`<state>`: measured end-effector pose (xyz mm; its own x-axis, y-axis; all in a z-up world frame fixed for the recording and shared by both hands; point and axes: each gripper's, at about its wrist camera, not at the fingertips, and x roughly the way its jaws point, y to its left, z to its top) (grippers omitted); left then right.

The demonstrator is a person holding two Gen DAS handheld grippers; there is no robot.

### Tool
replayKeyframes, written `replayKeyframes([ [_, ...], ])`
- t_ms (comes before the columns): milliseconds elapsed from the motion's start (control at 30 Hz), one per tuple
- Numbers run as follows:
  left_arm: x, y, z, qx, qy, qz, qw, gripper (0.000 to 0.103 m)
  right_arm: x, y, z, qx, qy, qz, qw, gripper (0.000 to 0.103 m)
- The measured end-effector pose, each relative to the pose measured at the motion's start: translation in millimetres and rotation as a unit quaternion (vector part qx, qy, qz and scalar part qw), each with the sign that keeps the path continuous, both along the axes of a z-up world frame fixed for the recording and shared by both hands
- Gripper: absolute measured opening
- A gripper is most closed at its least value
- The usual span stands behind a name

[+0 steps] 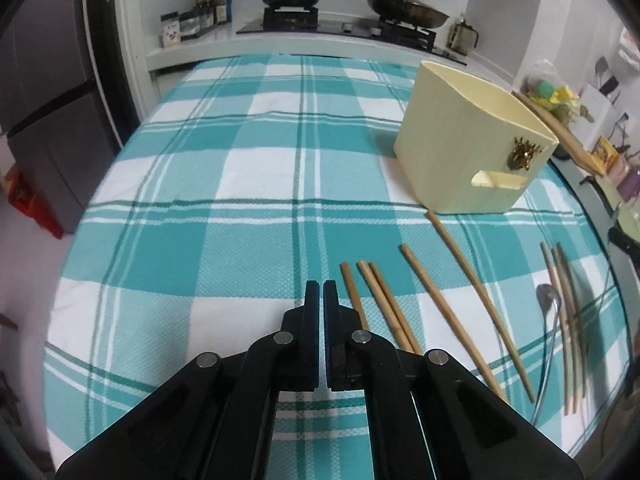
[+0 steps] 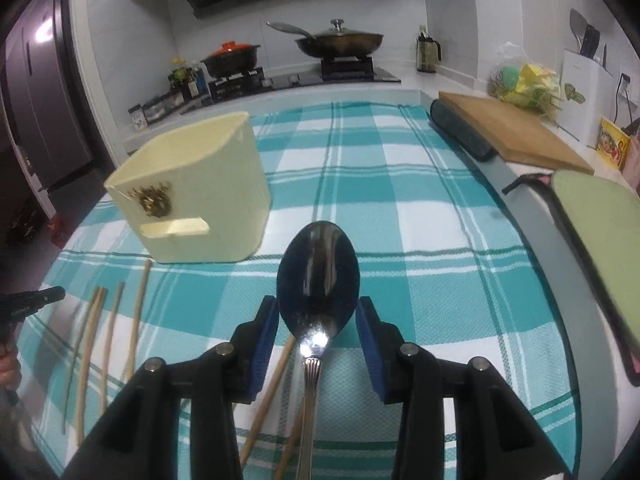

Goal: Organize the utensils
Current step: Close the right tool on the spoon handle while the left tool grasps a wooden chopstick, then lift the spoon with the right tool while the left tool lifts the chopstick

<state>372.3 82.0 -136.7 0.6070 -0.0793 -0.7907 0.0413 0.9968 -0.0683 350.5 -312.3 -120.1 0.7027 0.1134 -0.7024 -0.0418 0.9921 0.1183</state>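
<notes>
Steel item: the spoon [image 2: 318, 268] sits between your right claw's [image 2: 318, 320] blue pads, bowl forward, handle running back under the claw. The pads stand at the bowl's widest part, so this reads as a grip across the bowl; whether both pads truly press cannot be told for certain.
Right claw state: part-way closed, grasping the spoon.
Left claw state: your left claw [image 1: 321, 292] is clenched with nothing between its fingers.
Holder: the cream utensil holder [image 2: 192, 196] stands on the table at 10 o'clock from the spoon in the right wrist view, open top up, so items can drop in from above.
Chopsticks: several wooden chopsticks [image 1: 428, 300] lie loose on the checked tablecloth [image 1: 240, 184], from 1 to 3 o'clock of the left claw, thick ends towards the holder. They lie apart, which leaves room for single picks.
Second spoon: another spoon [image 1: 548, 300] lies among three paler sticks [image 1: 568, 320] at 3 o'clock in the left wrist view.
Task progress: early, judging by how many pieces are on the cloth.
Next move: carry the spoon over the holder's rim and tip the handle down.
Risk: a smooth, curved bowl gripped at its widest part may slip or pivot; keep the claw steady.
</notes>
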Motion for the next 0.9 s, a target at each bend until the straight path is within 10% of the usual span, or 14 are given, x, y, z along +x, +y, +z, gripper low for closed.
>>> replayKeyframes([
  [33,-1,-1,0,0.010,-0.001,0.006,0.9999,0.005,-5,1,8,-0.001,-0.008,0.004,1.000,0.041],
  [100,3,-5,-11,0.007,0.028,0.000,0.9996,0.050,-15,3,21,-0.003,-0.021,0.007,1.000,0.041],
  [167,0,-12,-21,0.009,0.035,-0.005,0.9993,0.061,-24,3,31,-0.004,-0.033,0.009,0.999,0.041],
  [367,2,-50,-52,0.089,0.064,-0.025,0.9936,0.059,-48,4,44,0.002,-0.055,0.010,0.998,0.041],
  [433,5,-50,-51,0.082,0.052,-0.023,0.9950,0.044,-53,4,49,0.006,-0.063,0.011,0.998,0.041],
  [467,8,-50,-51,0.075,0.058,-0.028,0.9951,0.007,-55,4,53,0.007,-0.068,0.012,0.998,0.041],
  [500,12,-51,-50,0.069,0.064,-0.034,0.9950,0.003,-56,4,56,0.008,-0.073,0.013,0.997,0.041],
  [600,16,-49,-44,0.051,0.057,-0.037,0.9964,0.003,-58,5,70,0.014,-0.089,0.021,0.996,0.019],
  [900,-1,-35,-5,0.018,0.001,-0.022,0.9996,0.002,-32,-6,80,0.012,-0.087,0.021,0.996,0.007],
])
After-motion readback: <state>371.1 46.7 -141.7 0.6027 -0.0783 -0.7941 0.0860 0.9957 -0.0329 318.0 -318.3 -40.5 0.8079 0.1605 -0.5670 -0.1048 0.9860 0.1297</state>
